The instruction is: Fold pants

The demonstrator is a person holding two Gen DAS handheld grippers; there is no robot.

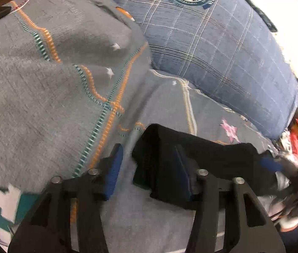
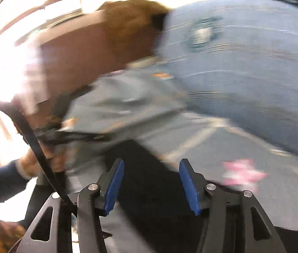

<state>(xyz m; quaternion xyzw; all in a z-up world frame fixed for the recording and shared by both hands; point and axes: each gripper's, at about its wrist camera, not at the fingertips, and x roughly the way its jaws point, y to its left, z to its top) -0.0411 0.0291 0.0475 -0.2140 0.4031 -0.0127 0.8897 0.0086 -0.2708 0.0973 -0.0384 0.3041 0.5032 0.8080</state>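
The black pants [image 1: 201, 160] lie folded on the grey blanket in the left wrist view, lower right. My left gripper [image 1: 149, 168] is open; its right finger [image 1: 185, 175] lies against the pants' left edge, the left finger [image 1: 114, 168] over bare blanket. The right gripper's blue pad [image 1: 270, 163] shows at the pants' far right end. In the blurred right wrist view, my right gripper [image 2: 152, 186] is open above the dark pants [image 2: 149, 168], fingers apart with nothing between them.
A grey blanket [image 1: 50, 88] with orange and teal stitching covers the bed. A big blue plaid pillow [image 1: 216, 48] lies behind the pants, also in the right wrist view [image 2: 243, 63]. Red and white clutter [image 1: 296, 141] sits at the right edge. A brown headboard [image 2: 81, 59] stands behind.
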